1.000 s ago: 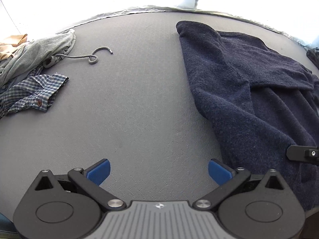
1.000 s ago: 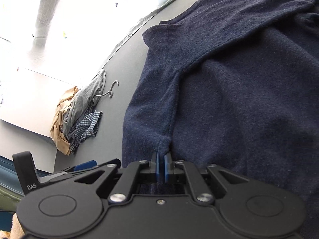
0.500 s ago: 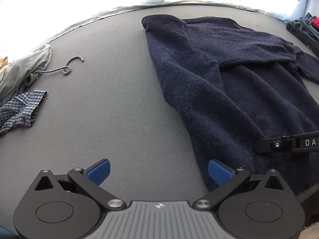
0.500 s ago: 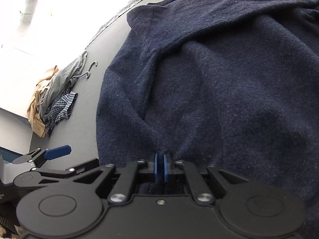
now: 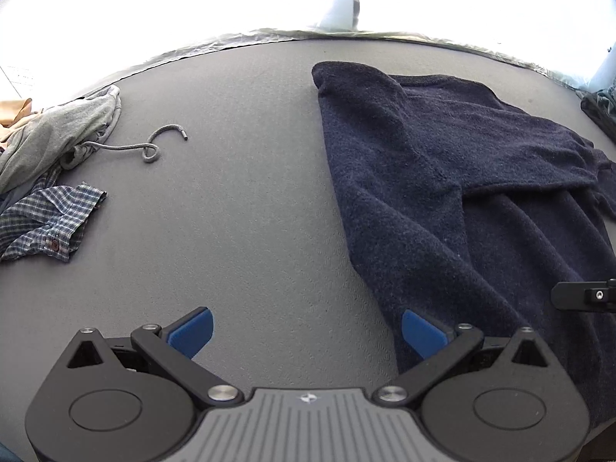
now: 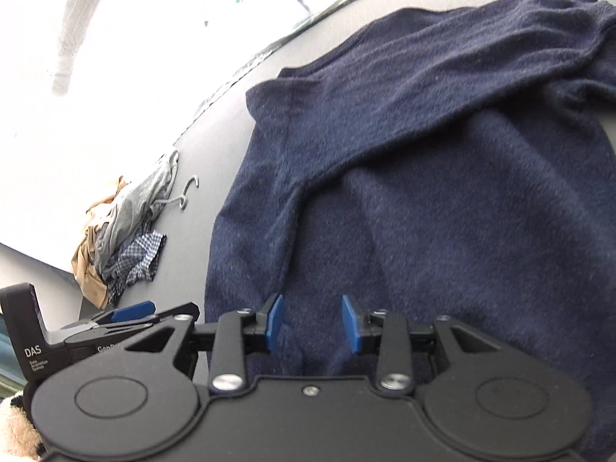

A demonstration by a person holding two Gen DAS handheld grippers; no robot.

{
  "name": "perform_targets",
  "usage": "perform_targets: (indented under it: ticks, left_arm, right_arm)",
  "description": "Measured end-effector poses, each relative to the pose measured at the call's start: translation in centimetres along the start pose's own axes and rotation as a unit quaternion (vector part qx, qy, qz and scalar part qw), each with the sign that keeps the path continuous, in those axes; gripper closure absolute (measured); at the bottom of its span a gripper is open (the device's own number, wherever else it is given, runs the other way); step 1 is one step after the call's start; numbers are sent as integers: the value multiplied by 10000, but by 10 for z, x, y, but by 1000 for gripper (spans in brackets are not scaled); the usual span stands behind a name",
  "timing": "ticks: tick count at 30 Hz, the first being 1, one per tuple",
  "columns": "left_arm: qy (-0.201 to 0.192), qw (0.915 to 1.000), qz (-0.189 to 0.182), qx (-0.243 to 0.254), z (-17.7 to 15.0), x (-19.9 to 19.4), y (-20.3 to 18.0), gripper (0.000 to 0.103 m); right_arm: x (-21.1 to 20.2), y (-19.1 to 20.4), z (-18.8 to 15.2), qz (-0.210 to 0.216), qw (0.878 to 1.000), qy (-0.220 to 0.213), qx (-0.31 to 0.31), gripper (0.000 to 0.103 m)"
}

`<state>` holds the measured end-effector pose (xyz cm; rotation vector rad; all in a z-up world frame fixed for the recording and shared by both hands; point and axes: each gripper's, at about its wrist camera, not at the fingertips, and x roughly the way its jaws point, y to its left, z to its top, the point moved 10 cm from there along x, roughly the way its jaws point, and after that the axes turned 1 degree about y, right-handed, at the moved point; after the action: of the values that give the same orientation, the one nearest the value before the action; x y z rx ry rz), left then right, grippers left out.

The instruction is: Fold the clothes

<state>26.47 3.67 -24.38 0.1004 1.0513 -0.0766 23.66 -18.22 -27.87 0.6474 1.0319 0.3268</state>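
- On the grey mat [image 5: 238, 231], the navy sweater [image 5: 442, 192] is the landmark: it lies spread flat on the mat's right part in the left wrist view, one sleeve [image 5: 500, 146] folded across the body.
- Right gripper [image 6: 312, 325]: over the sweater's near hem, jaws opening. Blue pads [image 6: 274, 321] stand apart with sweater fabric between them, slightly blurred there; pads not pressing on it, so released.
- Left gripper [image 5: 306, 331]: just left of the sweater's near edge, jaws spread wide, nothing between them but bare mat. Right-side pad [image 5: 421, 331] sits right at the sweater's edge; cannot tell whether it touches.
- Tip of the right gripper's body pokes in over the sweater's near right part in the left wrist view.
- Left gripper also shows in the right wrist view, left of the sweater's hem, low in frame.
- Well left of the sweater: pile of loose clothes at the mat's edge – grey garment [image 5: 50, 138] on top, plaid shirt [image 5: 46, 223] nearer the camera, tan fabric [image 6: 86, 265] under them.
- Grey drawstring [image 5: 150, 146] runs out of the grey garment onto bare mat, toward the sweater but well apart from it.
- Right of the sweater, at the mat's far right edge: some dark clothes [image 5: 600, 111], mostly cut off.
- Beyond the sweater's far edge the mat ends at a crinkled silver border [image 5: 231, 36]; past that is blown-out white.
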Motion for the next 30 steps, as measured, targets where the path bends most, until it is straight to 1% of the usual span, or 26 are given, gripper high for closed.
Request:
perform_targets:
  ticks: [2, 6, 8, 11, 14, 17, 20, 22, 24, 25, 27, 28, 29, 30]
  left_arm:
    - [-32, 9999, -38, -128, 12, 4, 4, 0]
    - [-185, 9993, -170, -291, 46, 11, 7, 0]
    - [-285, 9990, -224, -279, 65, 15, 5, 0]
    - [-415, 9984, -304, -223, 95, 26, 0, 0]
    - [-571, 9975, -398, -103, 134, 42, -9, 0]
    - [-735, 9962, -456, 130, 173, 60, -19, 0]
    - [-773, 9954, -493, 273, 209, 87, -26, 1]
    - [-700, 9955, -562, 311, 227, 109, -26, 2]
    - [-516, 9963, -607, 331, 238, 130, -26, 10]
    - [-470, 9964, -618, 341, 241, 138, -27, 12]
    - [-403, 9963, -668, 372, 246, 150, -30, 26]
    - [-380, 9960, -702, 392, 247, 155, -32, 29]
    - [-360, 9958, -734, 411, 248, 160, -34, 35]
    - [-364, 9957, -740, 424, 248, 163, -36, 46]
  right_arm:
    - [-8, -8, 13, -116, 9996, -226, 112, 67]
    - [-23, -39, 42, -499, 9954, -675, 464, 66]
    - [-31, -57, 57, -576, 9916, -887, 743, 66]
    - [-48, -87, 84, -774, 9828, -1280, 1084, 66]
    - [-61, -118, 111, -1104, 9714, -1623, 1338, 66]
    - [-73, -155, 143, -1481, 9552, -1946, 1669, 63]
    - [-82, -192, 174, -1829, 9367, -2237, 1974, 60]
    - [-84, -213, 190, -2050, 9264, -2334, 2127, 58]
    - [-83, -232, 204, -2329, 9193, -2339, 2143, 57]
    - [-80, -238, 209, -2458, 9174, -2301, 2122, 55]
    - [-74, -245, 216, -2642, 9161, -2232, 2027, 55]
    - [-72, -247, 219, -2686, 9166, -2232, 1949, 54]
    - [-71, -249, 222, -2729, 9169, -2232, 1871, 56]
    - [-70, -248, 224, -2648, 9199, -2295, 1759, 73]
